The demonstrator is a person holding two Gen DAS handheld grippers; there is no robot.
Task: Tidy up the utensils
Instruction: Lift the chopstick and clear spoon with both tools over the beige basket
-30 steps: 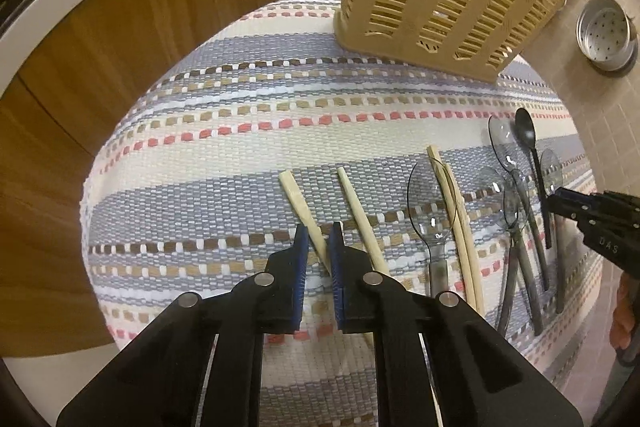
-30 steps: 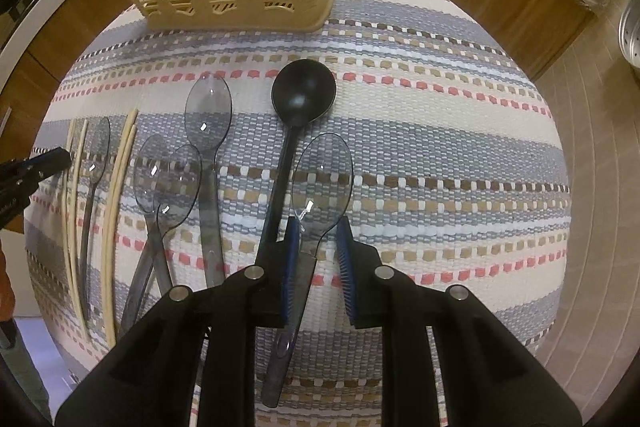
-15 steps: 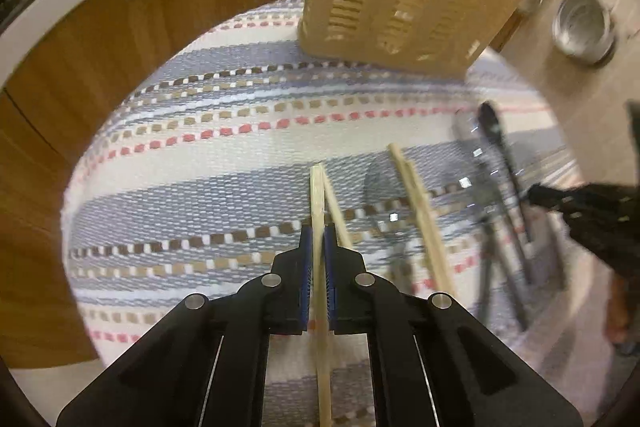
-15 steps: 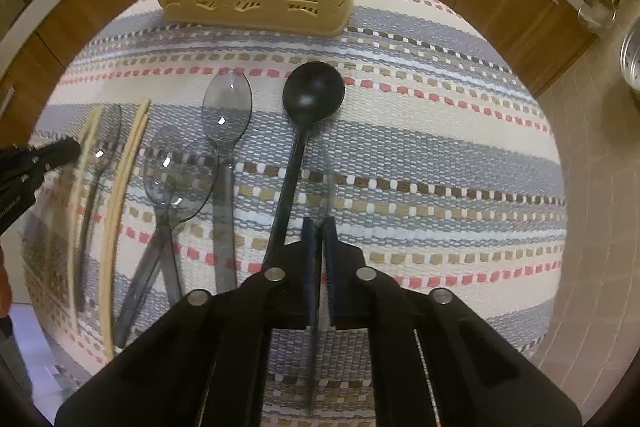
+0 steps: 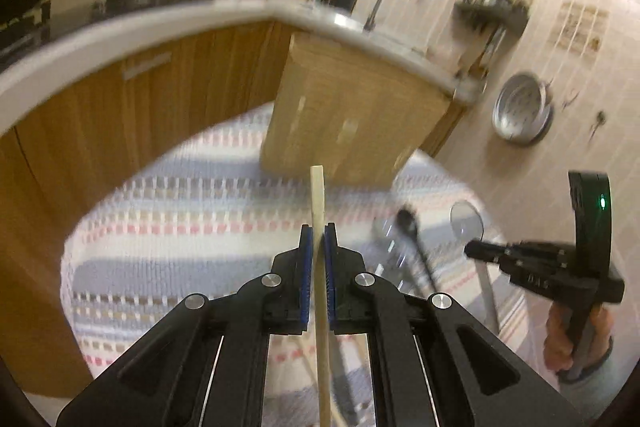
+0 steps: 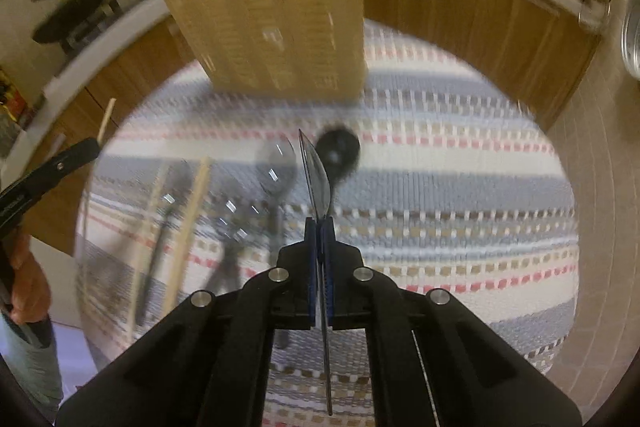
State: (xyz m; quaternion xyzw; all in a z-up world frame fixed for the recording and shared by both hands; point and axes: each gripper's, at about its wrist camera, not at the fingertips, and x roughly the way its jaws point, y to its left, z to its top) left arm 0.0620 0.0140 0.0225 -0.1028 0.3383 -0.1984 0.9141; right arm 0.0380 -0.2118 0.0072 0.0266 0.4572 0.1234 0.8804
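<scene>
The chopstick (image 5: 318,203) is a pale, flat-ended wooden stick clenched between the blue pads of the left gripper (image 5: 319,227), raised clear of the striped mat (image 5: 180,227) with its tip pointing at the beige slotted basket (image 5: 352,123). The clear spoon (image 6: 318,183) is a smoky see-through plastic one, turned edge-on and pinched by its handle in the right gripper (image 6: 320,223), likewise lifted above the mat in front of the basket. On the mat below the basket lie a black spoon (image 6: 338,151), more clear spoons (image 6: 276,167) and other chopsticks (image 6: 190,215), all blurred. The basket stands upright at the mat's far edge, with wooden cabinets (image 5: 120,107) behind it. Nothing stands between either held utensil and the basket.
</scene>
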